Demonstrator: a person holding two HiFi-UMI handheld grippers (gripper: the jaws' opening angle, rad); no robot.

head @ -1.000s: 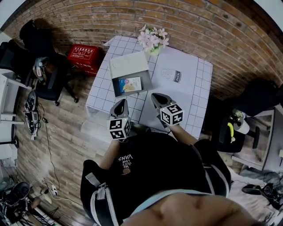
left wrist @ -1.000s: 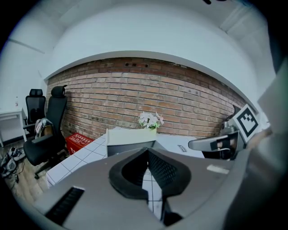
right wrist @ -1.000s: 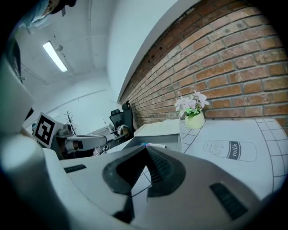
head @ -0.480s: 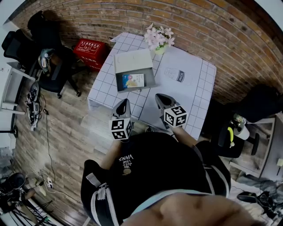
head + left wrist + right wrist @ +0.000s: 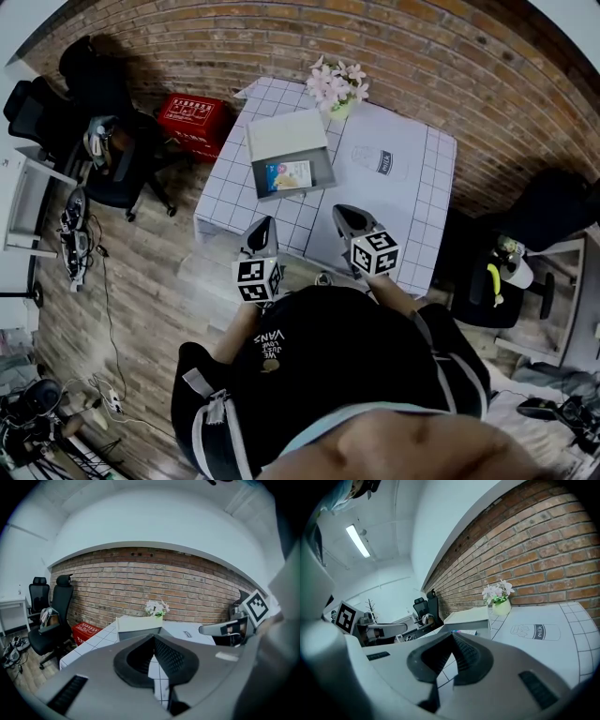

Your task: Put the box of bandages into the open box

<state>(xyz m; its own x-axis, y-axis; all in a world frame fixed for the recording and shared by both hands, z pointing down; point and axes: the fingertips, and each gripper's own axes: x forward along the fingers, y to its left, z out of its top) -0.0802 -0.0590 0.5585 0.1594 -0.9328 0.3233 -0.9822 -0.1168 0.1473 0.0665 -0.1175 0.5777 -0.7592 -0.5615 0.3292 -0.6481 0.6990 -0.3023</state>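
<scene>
The box of bandages (image 5: pixel 289 174), seen inside the open box (image 5: pixel 285 139), is judged light, crushable card, best pinched across its narrow sides; the left gripper (image 5: pixel 264 224) and right gripper (image 5: pixel 340 213) are held with jaws together, empty.

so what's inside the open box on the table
The box of bandages lies flat inside the open box, with dark bare floor showing beside it. Anything beneath it is covered, and its print is too small to read.
</scene>
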